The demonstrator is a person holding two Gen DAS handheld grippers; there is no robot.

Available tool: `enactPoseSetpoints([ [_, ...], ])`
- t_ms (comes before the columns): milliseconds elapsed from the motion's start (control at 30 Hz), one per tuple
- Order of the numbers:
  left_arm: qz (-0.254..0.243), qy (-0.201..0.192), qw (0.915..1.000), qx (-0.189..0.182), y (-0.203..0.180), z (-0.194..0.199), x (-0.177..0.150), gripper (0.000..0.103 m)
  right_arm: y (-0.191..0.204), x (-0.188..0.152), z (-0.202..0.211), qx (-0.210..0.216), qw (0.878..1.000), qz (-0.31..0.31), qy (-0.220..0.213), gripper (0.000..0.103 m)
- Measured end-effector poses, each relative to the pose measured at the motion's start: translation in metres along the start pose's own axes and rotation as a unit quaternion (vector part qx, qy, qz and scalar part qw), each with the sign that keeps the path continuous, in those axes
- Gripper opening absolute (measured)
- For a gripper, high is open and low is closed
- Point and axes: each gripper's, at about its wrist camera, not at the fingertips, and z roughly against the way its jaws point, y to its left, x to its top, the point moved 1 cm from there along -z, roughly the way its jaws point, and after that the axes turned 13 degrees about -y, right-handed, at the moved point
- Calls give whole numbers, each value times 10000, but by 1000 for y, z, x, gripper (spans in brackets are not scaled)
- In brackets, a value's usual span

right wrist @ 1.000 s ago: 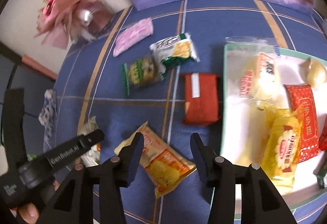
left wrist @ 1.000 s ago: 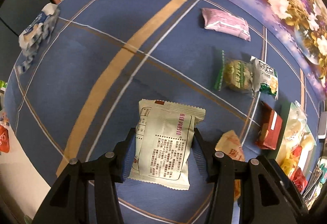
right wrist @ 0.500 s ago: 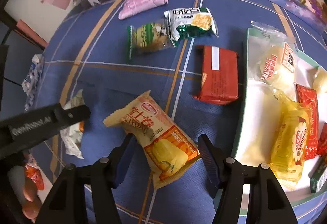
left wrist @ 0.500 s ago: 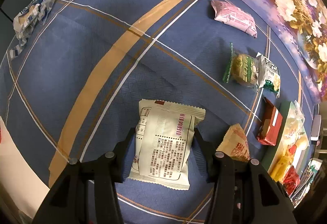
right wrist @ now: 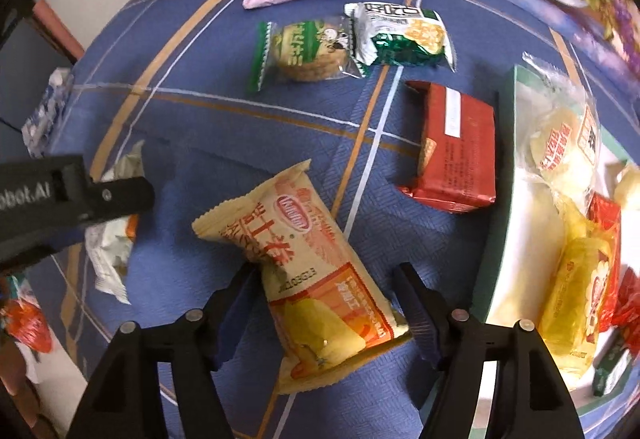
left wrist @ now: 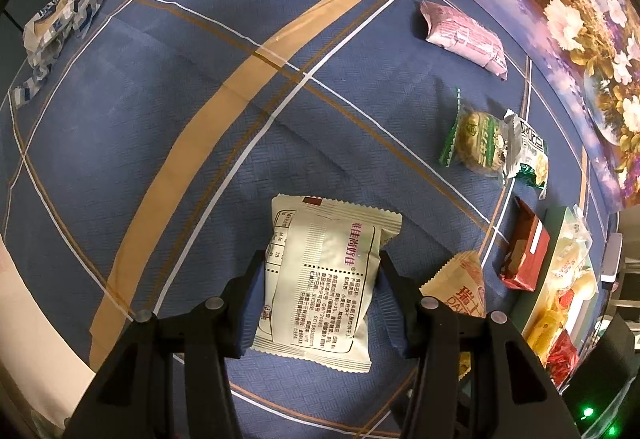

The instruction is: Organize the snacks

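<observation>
Currently we've left gripper (left wrist: 322, 279) clamped on pale-green foil snack packet (left wrist: 320, 279) above blue plaid tablecloth (left wrist: 200, 119); right gripper (right wrist: 324, 299) jaws just widening, straddling yellow-orange wafer-roll wrapper (right wrist: 316, 279) lying beside green-rimmed tray (right wrist: 502, 199).

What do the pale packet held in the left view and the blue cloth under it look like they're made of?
Pale packet: probably thin plastic film with a soft sheen; its ends are crimped in a zigzag and light glints off it. Blue cloth: seemingly woven fabric, matte, with a fine herringbone texture and creases.
</observation>
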Motion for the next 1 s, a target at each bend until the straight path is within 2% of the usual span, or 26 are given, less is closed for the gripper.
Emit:
enactPoseSetpoints([
  [100, 33, -2, 10000, -48, 0, 2, 1, 53, 6, -1, -3, -103, 9999, 66, 3, 78],
  [233, 86, -5, 9999, -88, 4, 5, 3, 53, 14, -5, -12, 13, 9999, 22, 111, 102],
  [333, 127, 4, 9998, -124, 7, 5, 4, 53, 26, -14, -16, -117, 9996, 235, 89, 103],
  [500, 196, -10, 9996, -178, 13, 7, 6, 53, 19, -14, -13, -66, 9998, -154, -131, 103],
  [700, 258, 39, 9995, -188, 15, 11, 8, 53, 25, -20, -13, -193, 9993, -72, -304, 102],
  [767, 265, 40, 9995, -188, 16, 11, 8, 53, 22, -20, -10, -213, 9992, -133, -299, 99],
  [867, 266, 43, 9994, -196, 17, 12, 8, 53, 7, -13, -2, -307, 9983, -271, -407, 83],
  [933, 271, 47, 9994, -196, 16, 12, 8, 53, 0, -10, 2, -290, 9977, -395, -460, 66],
  [1000, 264, 47, 9994, -201, 16, 12, 8, 53, -6, -7, 4, -316, 9974, -451, -468, 57],
])
